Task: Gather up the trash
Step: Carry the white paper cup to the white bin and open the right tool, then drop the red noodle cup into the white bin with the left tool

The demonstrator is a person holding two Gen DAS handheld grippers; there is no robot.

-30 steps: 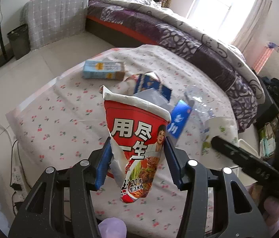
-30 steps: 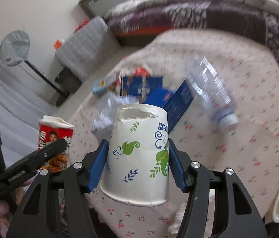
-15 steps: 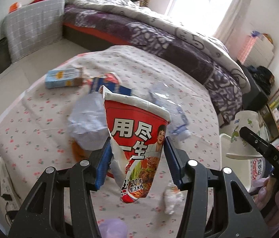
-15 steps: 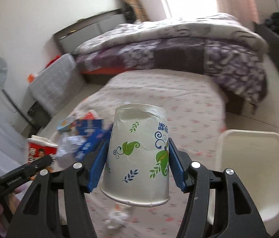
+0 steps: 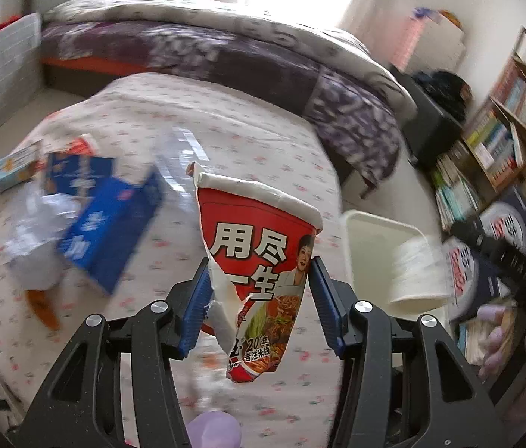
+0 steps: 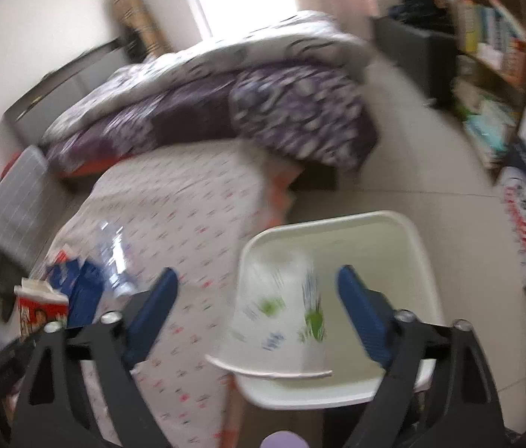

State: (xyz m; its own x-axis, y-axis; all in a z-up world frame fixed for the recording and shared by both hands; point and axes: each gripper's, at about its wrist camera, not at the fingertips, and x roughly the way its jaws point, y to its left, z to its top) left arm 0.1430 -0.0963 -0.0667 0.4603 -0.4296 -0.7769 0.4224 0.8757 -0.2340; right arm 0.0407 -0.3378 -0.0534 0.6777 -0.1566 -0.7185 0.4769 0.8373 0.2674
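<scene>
My left claw (image 5: 259, 306) is clamped on one torn red noodle cup (image 5: 263, 261), held above the bench (image 5: 248, 142). My right claw (image 6: 257, 313) is spread wide; one paper cup (image 6: 277, 321) sits between its jaws, touching neither, blurred, over the single white bin (image 6: 367, 246). On the bench: two blue cartons (image 5: 109, 231), one clear bottle (image 5: 184, 149), crumpled plastic (image 5: 35, 231). Bed (image 6: 225, 97) behind.

Left gripper (image 5: 259, 298): matte black angular frame with triangular cut-outs, silver screw heads at the joints, ribbed blue pads on the fingers (image 5: 196, 304). Right gripper (image 6: 257, 311): same black frame, silver screws, blue pads. Hand (image 5: 516, 339) shows pale lilac.
</scene>
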